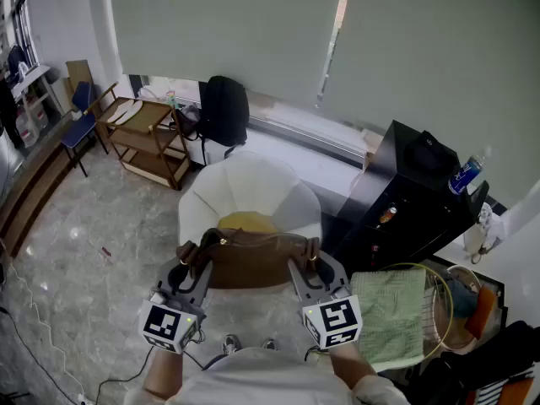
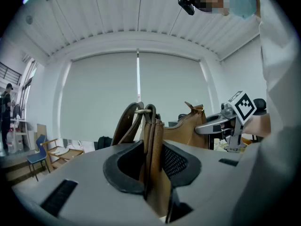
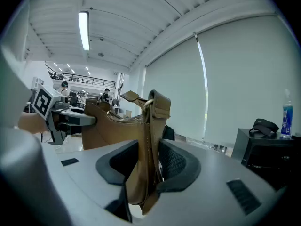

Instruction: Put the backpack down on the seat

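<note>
A brown leather bag [image 1: 250,260] hangs stretched between my two grippers, just in front of and above a white round-backed seat [image 1: 253,184] with a yellow cushion [image 1: 247,221]. My left gripper [image 1: 187,266] is shut on the bag's left end, where the strap [image 2: 151,140] stands pinched upright between the pads. My right gripper [image 1: 305,266] is shut on the right end by its strap tab [image 3: 149,140]. In the left gripper view, the bag's body [image 2: 186,128] runs across to the right gripper [image 2: 225,121]. The left gripper [image 3: 63,117] shows at the right gripper view's left.
A black backpack [image 1: 224,108] leans on the window ledge behind the seat. A wooden trolley [image 1: 148,137] and a blue chair [image 1: 80,123] stand at the left. At the right are a black cabinet [image 1: 405,201] with a bottle [image 1: 464,175], and a green cloth [image 1: 388,315].
</note>
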`<state>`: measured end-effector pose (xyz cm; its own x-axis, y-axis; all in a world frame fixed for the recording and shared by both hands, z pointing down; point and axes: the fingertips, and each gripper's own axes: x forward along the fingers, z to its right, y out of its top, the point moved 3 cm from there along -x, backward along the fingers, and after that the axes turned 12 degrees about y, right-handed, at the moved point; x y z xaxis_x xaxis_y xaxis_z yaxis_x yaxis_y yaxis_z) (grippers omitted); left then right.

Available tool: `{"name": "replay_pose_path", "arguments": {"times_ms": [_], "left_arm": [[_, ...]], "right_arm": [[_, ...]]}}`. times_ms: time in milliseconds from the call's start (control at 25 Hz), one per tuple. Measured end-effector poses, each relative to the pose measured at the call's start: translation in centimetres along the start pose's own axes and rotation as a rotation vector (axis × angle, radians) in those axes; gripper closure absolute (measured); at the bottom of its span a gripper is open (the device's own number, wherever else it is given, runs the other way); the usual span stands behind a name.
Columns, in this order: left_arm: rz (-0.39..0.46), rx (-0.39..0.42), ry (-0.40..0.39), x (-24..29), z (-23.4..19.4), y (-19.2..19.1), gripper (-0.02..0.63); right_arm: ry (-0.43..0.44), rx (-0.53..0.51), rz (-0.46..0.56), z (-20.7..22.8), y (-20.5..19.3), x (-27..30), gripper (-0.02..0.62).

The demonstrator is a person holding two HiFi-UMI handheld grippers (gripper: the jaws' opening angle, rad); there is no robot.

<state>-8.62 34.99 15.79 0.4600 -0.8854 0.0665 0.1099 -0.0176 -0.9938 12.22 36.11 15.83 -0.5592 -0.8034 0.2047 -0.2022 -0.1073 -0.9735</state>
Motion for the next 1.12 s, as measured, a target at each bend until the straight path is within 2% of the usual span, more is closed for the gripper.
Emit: {"name": "replay_pose_path", "arguments": {"times_ms": [760, 1120], "left_arm": [[-0.065, -0.027, 0.03, -1.0, -0.5, -2.0, 0.499], [-0.096, -0.051, 0.06, -1.5, 1.6, -3.0, 0.499]], "right_arm": [[0.039, 0.079, -0.015, -1.1, -1.4, 0.5, 0.434], [0.08, 0.094, -0.029, -0.4, -2.9, -0.7, 0.434]]}}
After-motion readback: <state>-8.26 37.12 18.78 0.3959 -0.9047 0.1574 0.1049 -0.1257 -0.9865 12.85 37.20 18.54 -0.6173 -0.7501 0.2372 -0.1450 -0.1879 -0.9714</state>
